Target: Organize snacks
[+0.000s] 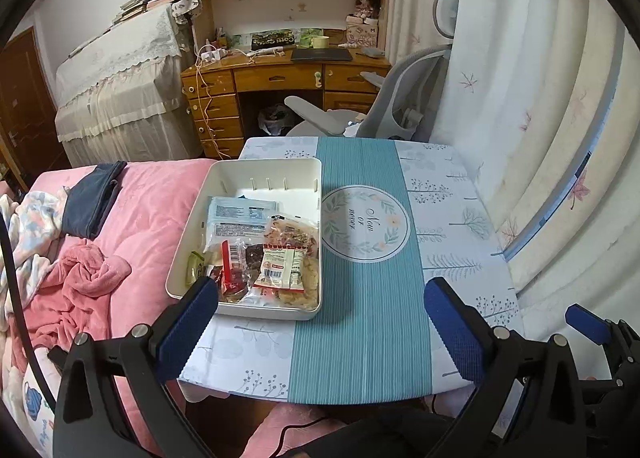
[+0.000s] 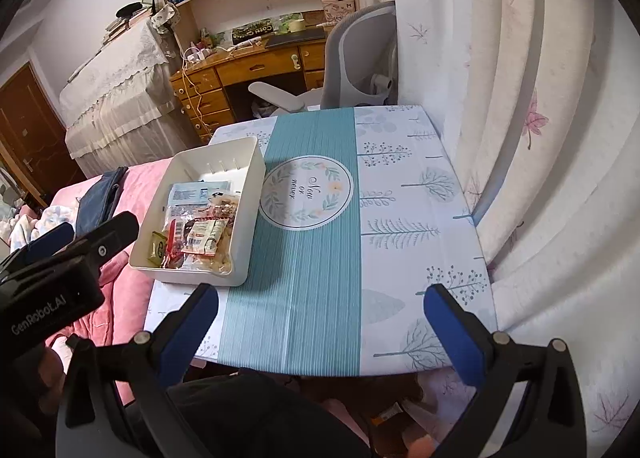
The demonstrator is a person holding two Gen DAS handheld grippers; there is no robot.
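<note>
Hovering both grippers, left gripper (image 1: pixel 320 318) and right gripper (image 2: pixel 320 318), jaws wide and empty, you should check the white bin (image 1: pixel 192 226) holds apparently every snack packet (image 1: pixel 276 266) on the worktop (image 1: pixel 360 338).

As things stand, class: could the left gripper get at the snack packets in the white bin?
Probably yes. The left gripper is open and empty, the white bin has no lid, and the snack packets lie exposed just ahead, with nothing in between.
</note>
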